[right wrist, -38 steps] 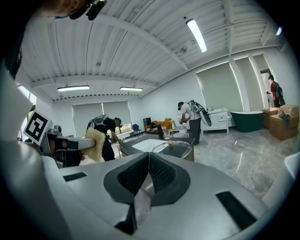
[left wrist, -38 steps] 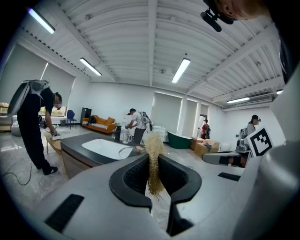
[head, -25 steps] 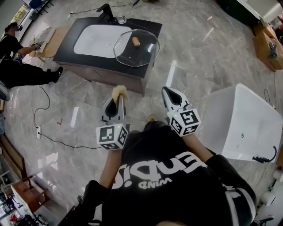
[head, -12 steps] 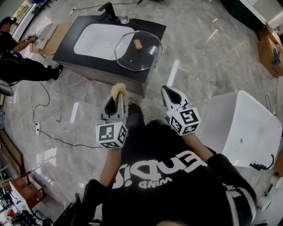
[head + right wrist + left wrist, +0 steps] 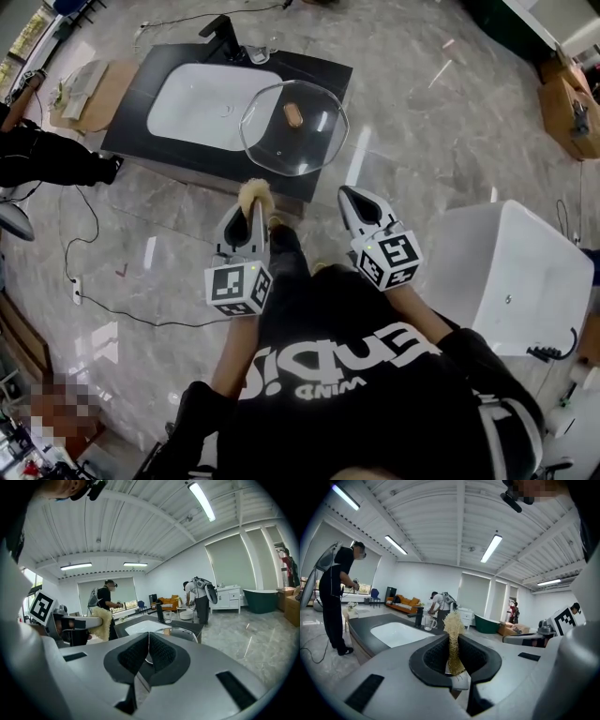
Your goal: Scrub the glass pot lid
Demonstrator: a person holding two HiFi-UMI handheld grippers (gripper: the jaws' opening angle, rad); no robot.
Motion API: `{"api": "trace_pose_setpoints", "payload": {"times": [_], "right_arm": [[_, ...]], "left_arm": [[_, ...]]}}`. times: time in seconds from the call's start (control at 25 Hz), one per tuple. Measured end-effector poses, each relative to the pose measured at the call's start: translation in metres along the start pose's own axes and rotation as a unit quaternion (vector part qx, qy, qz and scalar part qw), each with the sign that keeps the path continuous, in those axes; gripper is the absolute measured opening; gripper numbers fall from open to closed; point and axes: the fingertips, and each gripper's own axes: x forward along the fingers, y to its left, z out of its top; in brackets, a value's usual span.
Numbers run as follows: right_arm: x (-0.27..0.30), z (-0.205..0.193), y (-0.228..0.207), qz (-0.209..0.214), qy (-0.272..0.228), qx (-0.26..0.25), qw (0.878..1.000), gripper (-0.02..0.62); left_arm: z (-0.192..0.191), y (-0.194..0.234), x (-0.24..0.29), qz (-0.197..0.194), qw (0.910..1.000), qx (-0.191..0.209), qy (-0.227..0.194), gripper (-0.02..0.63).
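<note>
**Scrubber Gripped, Glass Lid Waits on Counter**

A straw-coloured scrubber point(image 5: 253, 192) is clamped upright in the left tool point(image 5: 251, 212), its fibrous top standing out above the tips of the closed jaws. The right tool point(image 5: 349, 195) is held beside it, to its right, with its jaws pressed together and nothing between them. Both tools are held level over the pale marble floor point(image 5: 422, 122), on the near side of the counter and clear of it, and are pointed towards it.

The glass lid point(image 5: 272, 131) is seen lying flat on the near right corner of the dark counter point(image 5: 187, 156), with its left edge reaching over the rim of the white sink point(image 5: 202, 94) and its near edge jutting a little past the counter's front. A small wooden knob point(image 5: 293, 114) is fixed at its centre. A black faucet point(image 5: 220, 26) stands at the far side of the sink. A white tub point(image 5: 525, 272) is seen on the floor at the right, well apart from the counter, and a person in black point(image 5: 47, 155) is partly visible at the left edge.
</note>
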Motion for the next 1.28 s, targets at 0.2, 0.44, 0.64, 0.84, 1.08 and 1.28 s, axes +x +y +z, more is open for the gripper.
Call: {"api": "trace_pose_setpoints", "payload": {"times": [0.2,0.44,0.64,0.84,1.08,1.28], "right_arm": [[0.038,0.011,-0.012,-0.005,0.005,0.002,1.000,0.014],[0.082,0.030,-0.026,-0.017,0.006,0.002,1.000,0.014],[0.116,0.043,-0.032,-0.035,0.002,0.011,0.999,0.014],[0.139,0.052,-0.036,-0.057,0.006,0.017,0.998,0.014],[0.157,0.055,-0.041,-0.071,0.013,0.024,0.997,0.014],[0.172,0.055,-0.041,-0.058,0.019,0.025,0.998,0.014]], "left_arm": [[0.010,0.023,0.037,-0.011,0.9999,-0.002,0.008,0.051],[0.029,0.053,0.082,-0.027,0.9996,0.000,0.011,0.051],[0.043,0.072,0.114,-0.051,0.9985,0.005,0.017,0.051],[0.055,0.092,0.143,-0.080,0.9964,0.011,0.025,0.051],[0.063,0.101,0.163,-0.105,0.9937,0.021,0.034,0.051],[0.059,0.111,0.171,-0.095,0.9943,0.016,0.045,0.051]]}}
